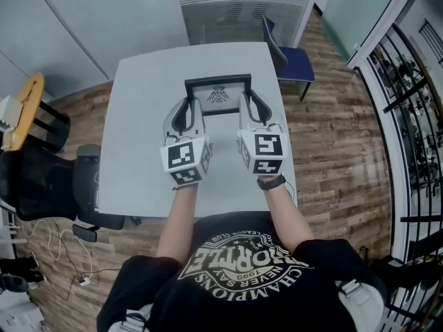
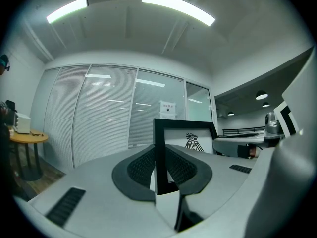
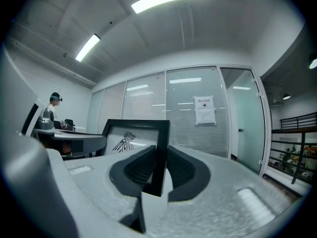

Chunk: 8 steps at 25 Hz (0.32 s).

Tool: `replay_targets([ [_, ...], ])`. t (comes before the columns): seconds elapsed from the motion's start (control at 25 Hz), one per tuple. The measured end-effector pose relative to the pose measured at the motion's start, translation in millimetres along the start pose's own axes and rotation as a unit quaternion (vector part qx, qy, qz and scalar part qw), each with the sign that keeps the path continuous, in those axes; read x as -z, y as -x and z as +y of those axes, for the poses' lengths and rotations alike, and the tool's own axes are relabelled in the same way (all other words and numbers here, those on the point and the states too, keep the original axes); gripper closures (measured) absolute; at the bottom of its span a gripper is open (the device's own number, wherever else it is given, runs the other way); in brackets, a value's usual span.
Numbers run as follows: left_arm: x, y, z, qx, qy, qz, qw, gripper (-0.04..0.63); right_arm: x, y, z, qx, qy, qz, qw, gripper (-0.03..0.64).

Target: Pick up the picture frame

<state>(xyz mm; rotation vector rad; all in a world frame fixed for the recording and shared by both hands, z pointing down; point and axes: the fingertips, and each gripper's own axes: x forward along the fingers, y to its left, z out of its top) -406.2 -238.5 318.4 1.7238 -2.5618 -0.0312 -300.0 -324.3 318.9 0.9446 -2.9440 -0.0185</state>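
Head view takes in one picture frame (image 1: 218, 95), black-edged with a white print and a dark emblem, held over the far half of one pale grey tabletop (image 1: 138, 151) between my two grippers. My left gripper (image 1: 188, 102) has its jaws drawn narrow onto the frame's left side bar, and my right gripper (image 1: 250, 98) is clamped the same way on the right side bar. The frame stands upright with its face toward me; I cannot tell whether its lower edge touches the tabletop. Only this view shows the surroundings on the wooden floor (image 1: 332, 151): two chairs, a blue chair (image 1: 294, 64) at the far right corner and a black chair (image 1: 41, 185) at the left edge, plus one round yellow table (image 1: 24, 109) farther left. From the left gripper view I see what the head view cannot: the dark ribbed pads pressed on either face of the bar, the gripper (image 2: 161, 155) pointing level, the frame (image 2: 190, 135) rising above it, and one paper notice (image 2: 168, 109) on the glass wall behind. From the right gripper view the other gripper (image 3: 159, 165) bites the opposite bar of the frame (image 3: 131, 135), the same notice (image 3: 204, 109) hangs on the glass, and one person (image 3: 52, 108) sits far off at the left, seen in no other view. Each gripper view shows two ceiling light strips.
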Motion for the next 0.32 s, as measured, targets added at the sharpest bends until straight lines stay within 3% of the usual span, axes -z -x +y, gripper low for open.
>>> replay_targets([
  [0.32,20.7,-14.0,-0.9,0.003,0.000,0.022,0.9997,0.529,21.0,-10.7,-8.1,0.001,0.000,0.023,1.000,0.551],
])
